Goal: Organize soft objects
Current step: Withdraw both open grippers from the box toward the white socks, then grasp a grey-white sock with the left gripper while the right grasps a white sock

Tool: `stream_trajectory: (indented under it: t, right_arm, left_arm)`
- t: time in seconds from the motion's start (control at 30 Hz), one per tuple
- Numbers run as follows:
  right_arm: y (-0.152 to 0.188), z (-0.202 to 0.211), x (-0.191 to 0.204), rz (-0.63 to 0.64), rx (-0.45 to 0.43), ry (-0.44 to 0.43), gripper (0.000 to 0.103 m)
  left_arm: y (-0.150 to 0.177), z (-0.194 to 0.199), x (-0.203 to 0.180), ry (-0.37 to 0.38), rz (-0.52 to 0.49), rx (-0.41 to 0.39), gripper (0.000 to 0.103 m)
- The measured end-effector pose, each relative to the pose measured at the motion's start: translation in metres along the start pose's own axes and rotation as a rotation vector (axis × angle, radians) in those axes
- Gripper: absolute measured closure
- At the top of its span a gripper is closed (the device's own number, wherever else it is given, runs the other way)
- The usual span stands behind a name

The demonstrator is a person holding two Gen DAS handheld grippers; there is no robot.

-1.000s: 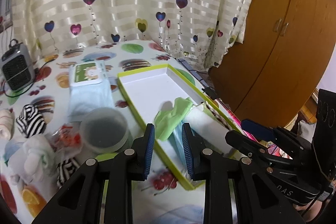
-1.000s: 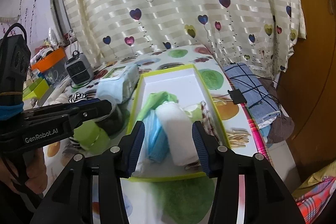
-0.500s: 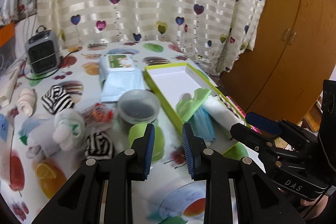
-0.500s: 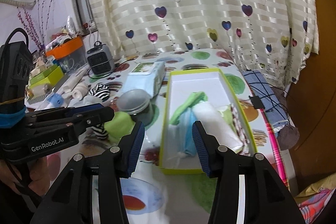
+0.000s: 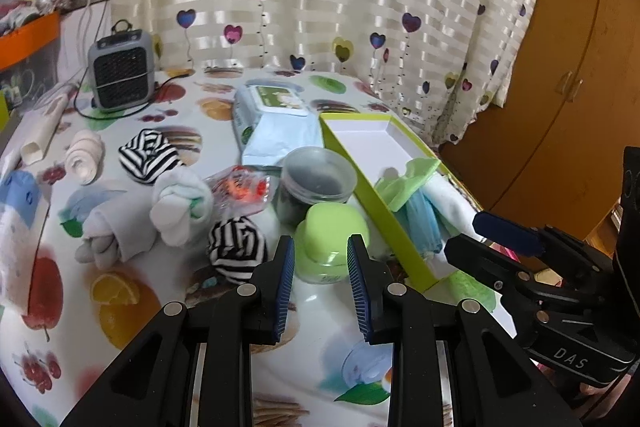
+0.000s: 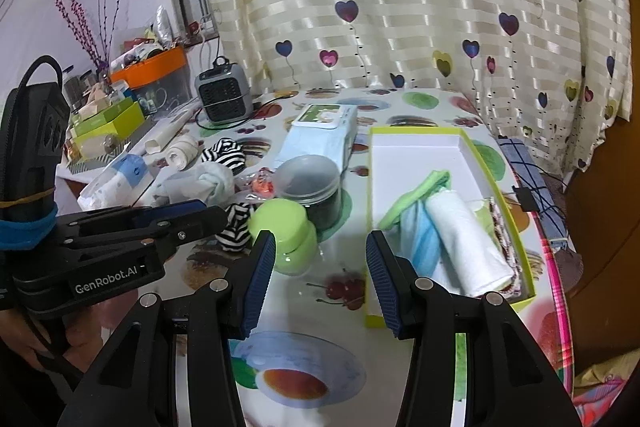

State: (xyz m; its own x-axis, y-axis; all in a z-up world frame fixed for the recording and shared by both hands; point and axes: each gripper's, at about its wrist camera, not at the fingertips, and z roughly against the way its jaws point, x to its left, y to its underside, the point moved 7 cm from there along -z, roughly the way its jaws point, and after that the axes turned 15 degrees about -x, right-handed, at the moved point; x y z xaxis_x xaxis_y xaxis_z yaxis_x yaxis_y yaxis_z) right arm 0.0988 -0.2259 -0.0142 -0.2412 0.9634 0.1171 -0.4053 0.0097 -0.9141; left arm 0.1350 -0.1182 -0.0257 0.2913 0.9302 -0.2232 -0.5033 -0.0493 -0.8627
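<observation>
A yellow-green box [image 5: 384,223] [image 6: 516,223] holds a green cloth [image 6: 412,197], a blue cloth [image 6: 418,243] and a rolled white towel [image 6: 468,247]. Loose on the table lie a black-and-white striped roll [image 5: 238,247], a second striped roll [image 5: 148,155], a white knotted sock [image 5: 180,205], a grey roll [image 5: 116,235] and a cream roll [image 5: 84,155]. My left gripper [image 5: 320,287] is open and empty above the table, just right of the near striped roll. My right gripper [image 6: 320,283] is open and empty, left of the box.
A green-lidded jar [image 5: 334,239], a dark jar with a clear lid [image 5: 316,183], a wipes pack [image 5: 276,123], an orange snack wrapper [image 5: 240,187] and a small grey heater [image 5: 120,71] stand on the fruit-print table. A wooden wardrobe [image 5: 560,87] is on the right.
Both grippers have pulled back from the box and swung left. The left view now takes in the loose rolls on the table. Both stay open and empty.
</observation>
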Motion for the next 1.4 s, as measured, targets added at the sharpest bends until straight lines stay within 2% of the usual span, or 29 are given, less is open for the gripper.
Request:
stream_trajectory:
  t: [1.07, 1.4]
  right_arm:
    - [0.004, -0.020, 0.066, 0.071, 0.054, -0.112, 0.055]
    - [0.005, -0.032, 0.080, 0.085, 0.068, -0.132, 0.055]
  left_arm:
    - [0.019, 0.033, 0.093, -0.146, 0.125, -0.010, 0.078]
    - [0.019, 0.034, 0.127, -0.211, 0.160, -0.013, 0.074]
